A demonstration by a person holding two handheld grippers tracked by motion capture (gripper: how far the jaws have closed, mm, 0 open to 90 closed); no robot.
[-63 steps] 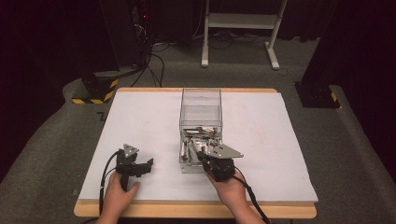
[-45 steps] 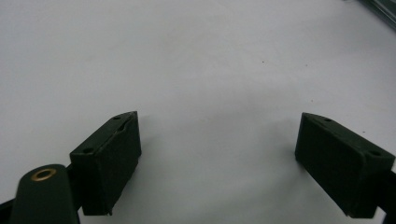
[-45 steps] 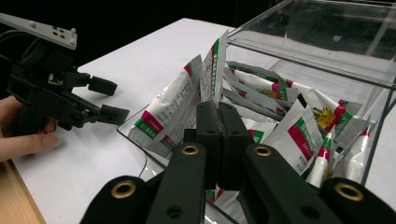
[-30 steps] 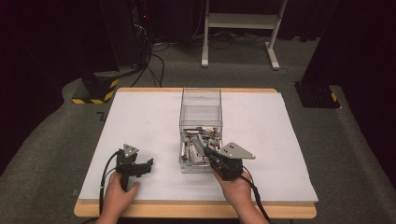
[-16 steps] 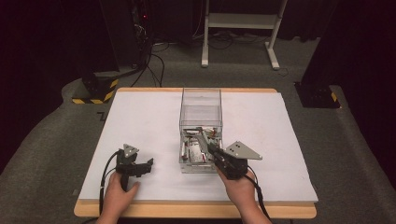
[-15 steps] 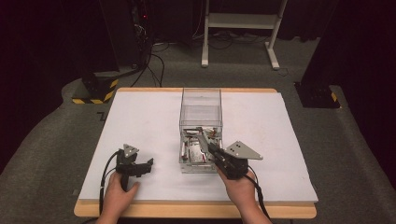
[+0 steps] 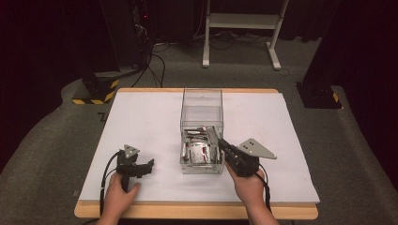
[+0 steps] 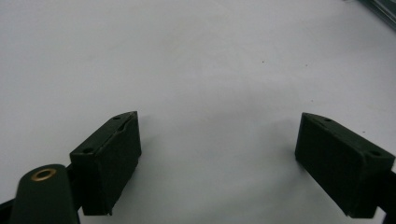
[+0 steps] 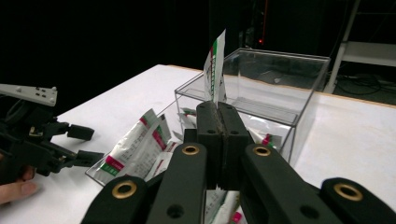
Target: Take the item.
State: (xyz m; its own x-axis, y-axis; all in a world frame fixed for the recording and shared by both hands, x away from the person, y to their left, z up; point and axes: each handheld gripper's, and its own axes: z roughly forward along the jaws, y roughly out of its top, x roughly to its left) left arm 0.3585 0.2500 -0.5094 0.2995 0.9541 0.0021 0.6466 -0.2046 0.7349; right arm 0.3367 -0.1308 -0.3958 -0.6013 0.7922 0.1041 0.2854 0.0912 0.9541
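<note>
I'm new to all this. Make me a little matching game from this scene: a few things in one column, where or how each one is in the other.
1. left gripper
2. right gripper
3. clear plastic box
4. white sachet with red and green print

a. pinched upright above the box
b. open, over the bare white tabletop
c. shut on the sachet
d. mid-table, holding more sachets

Pairs: 1-b, 2-c, 3-d, 4-a

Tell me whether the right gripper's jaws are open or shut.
Shut. In the right gripper view the right gripper has its jaws pressed together on a thin white packet, which stands above the clear box.
</note>
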